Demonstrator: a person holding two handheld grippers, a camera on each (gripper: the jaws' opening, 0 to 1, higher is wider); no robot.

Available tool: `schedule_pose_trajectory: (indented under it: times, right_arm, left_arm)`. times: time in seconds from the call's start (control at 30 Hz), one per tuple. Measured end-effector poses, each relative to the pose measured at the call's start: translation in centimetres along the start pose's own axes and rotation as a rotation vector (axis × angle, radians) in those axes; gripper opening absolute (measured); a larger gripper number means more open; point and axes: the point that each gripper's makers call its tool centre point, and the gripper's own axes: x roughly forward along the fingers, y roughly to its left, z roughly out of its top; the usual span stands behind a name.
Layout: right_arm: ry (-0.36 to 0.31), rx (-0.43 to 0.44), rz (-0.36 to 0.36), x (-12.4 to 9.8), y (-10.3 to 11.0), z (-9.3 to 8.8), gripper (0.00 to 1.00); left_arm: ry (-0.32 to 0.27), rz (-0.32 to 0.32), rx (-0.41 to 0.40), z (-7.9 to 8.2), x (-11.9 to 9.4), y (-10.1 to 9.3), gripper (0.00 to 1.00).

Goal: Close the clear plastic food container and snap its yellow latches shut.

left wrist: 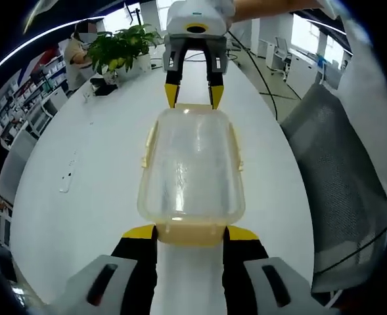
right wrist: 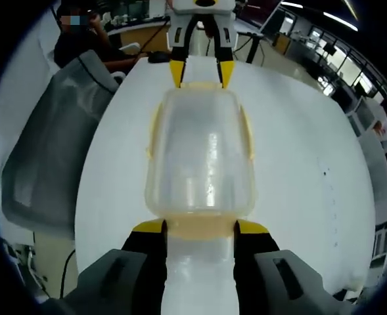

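Observation:
The clear plastic container [left wrist: 190, 167] [right wrist: 201, 157] lies lengthwise on the white table [left wrist: 81, 197], its clear top on and pale yellow latches along its long sides [left wrist: 146, 147]. My left gripper [left wrist: 190, 232] stands open, its yellow-tipped jaws flanking the near end latch [left wrist: 190, 233]. At the container's far end my right gripper [left wrist: 194, 96] faces me, jaws apart at that end's edge. In the right gripper view its own jaws [right wrist: 200, 227] flank the yellow end latch [right wrist: 200, 228], and the left gripper [right wrist: 201, 73] sits at the opposite end.
A grey mesh chair [left wrist: 341, 177] [right wrist: 48, 151] stands beside the table. At the table's far end are a potted plant [left wrist: 122, 47] and a seated person [left wrist: 81, 41]. A small white object [left wrist: 66, 178] lies on the table, and cables [left wrist: 259, 65] trail from the gripper.

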Motion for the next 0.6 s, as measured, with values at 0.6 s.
schedule_pose_trajectory:
  times: [0.6]
  right_arm:
    - [0.036, 0.004, -0.008, -0.9, -0.5, -4.9, 0.36]
  left_arm:
    - [-0.010, -0.003, -0.005, 2.9, 3.8, 0.3, 0.32]
